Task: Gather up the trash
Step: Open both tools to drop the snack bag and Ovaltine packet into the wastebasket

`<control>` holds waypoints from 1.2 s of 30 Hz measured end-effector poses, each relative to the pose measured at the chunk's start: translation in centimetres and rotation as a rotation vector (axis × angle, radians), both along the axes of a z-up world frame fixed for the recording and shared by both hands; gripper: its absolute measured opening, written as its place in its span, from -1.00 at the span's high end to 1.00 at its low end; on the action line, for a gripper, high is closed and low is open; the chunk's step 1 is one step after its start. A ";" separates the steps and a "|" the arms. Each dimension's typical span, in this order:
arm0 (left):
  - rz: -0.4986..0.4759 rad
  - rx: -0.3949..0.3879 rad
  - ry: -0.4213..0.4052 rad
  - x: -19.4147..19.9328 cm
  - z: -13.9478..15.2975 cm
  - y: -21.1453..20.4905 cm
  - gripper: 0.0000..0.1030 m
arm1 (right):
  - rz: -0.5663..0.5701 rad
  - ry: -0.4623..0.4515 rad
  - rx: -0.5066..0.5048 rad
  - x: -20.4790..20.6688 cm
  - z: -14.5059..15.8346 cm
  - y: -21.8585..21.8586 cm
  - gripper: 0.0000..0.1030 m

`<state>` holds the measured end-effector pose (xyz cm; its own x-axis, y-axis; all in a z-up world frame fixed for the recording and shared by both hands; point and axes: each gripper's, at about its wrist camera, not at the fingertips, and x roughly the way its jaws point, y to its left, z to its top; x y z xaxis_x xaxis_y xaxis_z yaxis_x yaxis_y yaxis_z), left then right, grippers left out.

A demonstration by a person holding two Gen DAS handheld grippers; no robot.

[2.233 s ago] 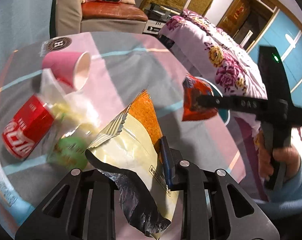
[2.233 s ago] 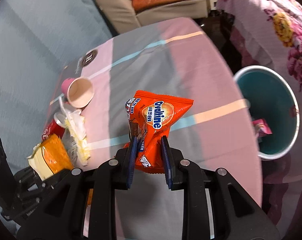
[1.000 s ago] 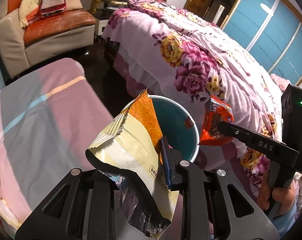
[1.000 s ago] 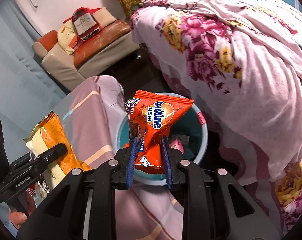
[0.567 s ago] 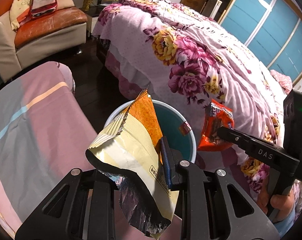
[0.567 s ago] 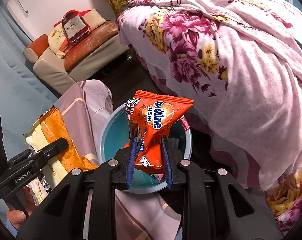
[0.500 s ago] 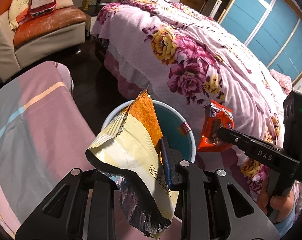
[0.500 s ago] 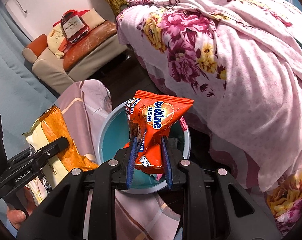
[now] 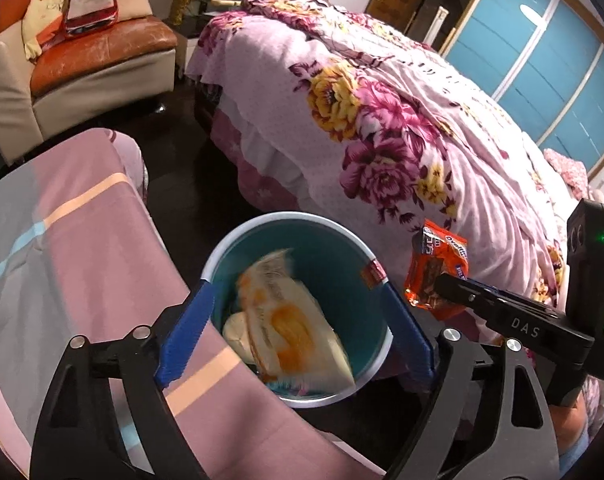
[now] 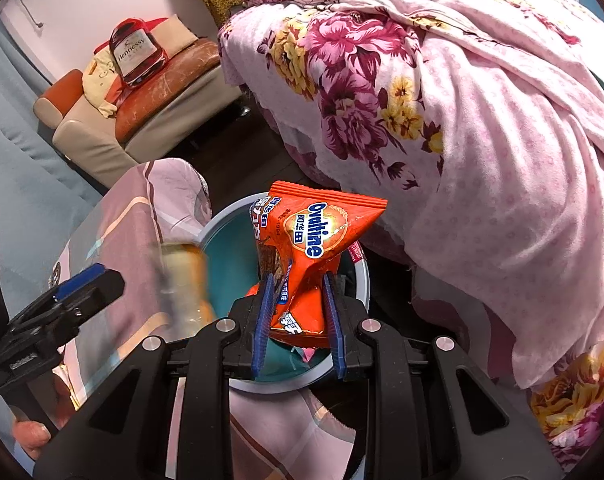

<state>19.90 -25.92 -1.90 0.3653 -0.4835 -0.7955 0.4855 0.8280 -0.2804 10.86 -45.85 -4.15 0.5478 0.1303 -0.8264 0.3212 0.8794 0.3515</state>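
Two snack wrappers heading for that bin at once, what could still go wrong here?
The yellow chip bag is blurred, dropping from the opening left hand-held gripper into the teal bin; light as it is, it might catch the rim.

The right hand-held gripper clamps the orange Ovaltine packet near the bin's bed-side rim. Released there, it could slip down beside the floral bedspread.

The bin stands close against the striped tablecloth; a knock could tip it.

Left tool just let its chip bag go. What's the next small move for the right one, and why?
Probably open the right tool: it grips the orange Ovaltine packet directly above the teal bin, where the chip bag is already falling in.
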 end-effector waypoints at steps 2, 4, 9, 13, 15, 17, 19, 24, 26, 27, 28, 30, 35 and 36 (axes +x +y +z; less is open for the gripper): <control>0.005 -0.003 0.016 0.1 -0.1 0.5 -0.74 | 0.002 0.001 -0.002 0.1 0.0 0.1 0.53; 0.012 -0.007 0.031 0.0 -0.4 1.1 -0.77 | 0.005 0.003 -0.005 0.2 0.0 0.3 0.53; 0.027 -0.007 0.067 -0.4 -1.2 2.4 -0.81 | 0.015 0.011 -0.013 0.6 0.0 0.9 0.52; 0.037 -0.007 0.085 -0.6 -1.7 3.3 -0.82 | 0.028 0.019 -0.018 0.9 -0.1 1.4 0.52; 0.039 -0.006 0.089 -0.7 -1.8 3.6 -0.82 | 0.037 0.026 -0.022 1.2 -0.2 1.8 0.52; 0.042 -0.008 0.091 -0.8 -1.8 4.0 -0.83 | 0.047 0.030 -0.026 1.5 -0.3 2.1 0.52; 0.045 -0.011 0.090 -0.9 -1.9 4.4 -0.83 | 0.056 0.033 -0.030 1.8 -0.3 2.6 0.52; 0.048 -0.009 0.088 -1.0 -1.8 5.3 -0.83 | 0.073 0.039 -0.033 2.3 -0.4 3.6 0.47; 0.051 -0.010 0.088 -1.0 -1.8 5.6 -0.83 | 0.078 0.041 -0.034 2.5 -0.4 4.0 0.46; 0.053 -0.011 0.088 -1.0 -1.8 5.8 -0.83 | 0.080 0.041 -0.036 2.6 -0.4 4.2 0.44; 0.053 -0.012 0.089 -0.9 -1.8 5.9 -0.83 | 0.082 0.041 -0.036 2.6 -0.3 4.3 0.42; 0.057 -0.015 0.093 -0.9 -1.9 6.2 -0.83 | 0.081 0.038 -0.032 2.7 -0.3 4.5 0.07; 0.065 -0.018 0.104 -0.9 -2.1 6.9 -0.83 | 0.066 0.031 -0.041 2.6 0.2 4.8 -0.35; 0.066 -0.019 0.106 -0.9 -2.2 7.0 -0.83 | 0.062 0.031 -0.042 2.6 0.3 4.8 -0.41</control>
<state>18.96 -18.88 -4.09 0.3107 -0.4768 -0.8223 0.3968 0.8512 -0.3436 13.46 -41.06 -3.82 0.5140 0.1280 -0.8482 0.2754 0.9118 0.3045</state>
